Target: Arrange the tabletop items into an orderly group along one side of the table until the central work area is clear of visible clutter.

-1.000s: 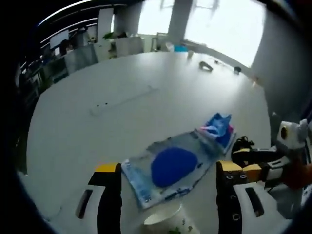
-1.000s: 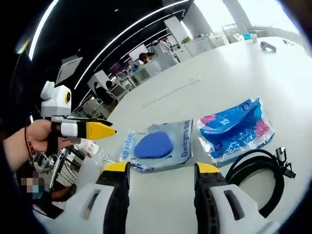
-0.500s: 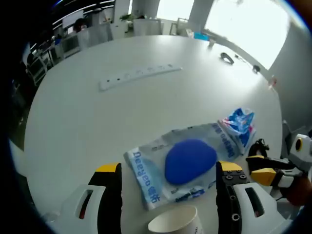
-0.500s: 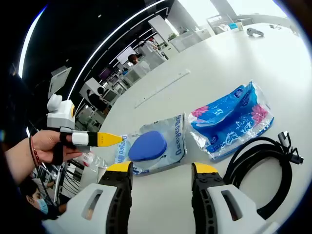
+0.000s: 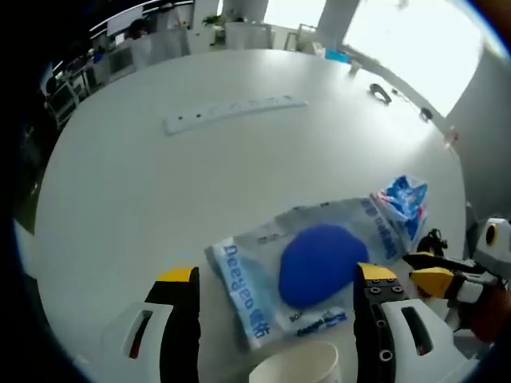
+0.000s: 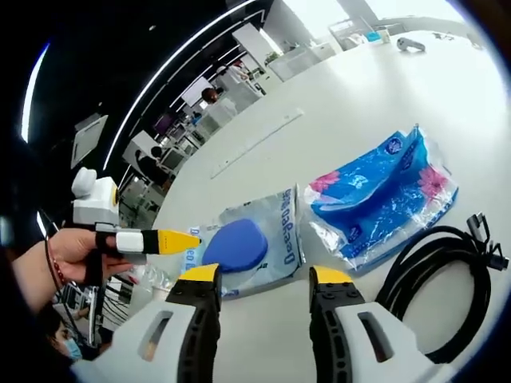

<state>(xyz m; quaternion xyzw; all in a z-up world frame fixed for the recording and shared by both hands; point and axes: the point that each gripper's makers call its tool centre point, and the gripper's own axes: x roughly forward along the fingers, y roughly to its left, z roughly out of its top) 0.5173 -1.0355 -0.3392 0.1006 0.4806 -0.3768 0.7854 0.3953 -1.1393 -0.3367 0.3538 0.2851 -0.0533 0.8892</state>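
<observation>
A: On the round white table (image 5: 120, 183), which thing was biggest, and why did it lie where it did?

B: After the table itself, the clear pouch with the blue pad (image 5: 307, 267) inside. In the left gripper view it lay flat at about 6 o'clock, just ahead of the left gripper (image 5: 274, 283), probably because it was the next piece to be shifted to the side.

A: And the blue tissue pack (image 6: 383, 195)?

B: It lay just beside the pouch, at 3 o'clock of it in the right gripper view, with the black cable coil (image 6: 443, 275) at 5 o'clock, near it. All 3 sat close together, so the group looked partly formed.

A: How were the jaws?

B: Both pairs stood wide apart and held nothing. The right gripper (image 6: 263, 279) hovered before the pouch; the left one framed it between its tips.

A: Anything smaller?

B: The paper cup (image 5: 295, 369) rim showed at 6 o'clock between the left jaws, touching neither as far as I could judge. Far off at 12 o'clock lay a white power strip (image 5: 233, 112), well apart from the rest.
</observation>
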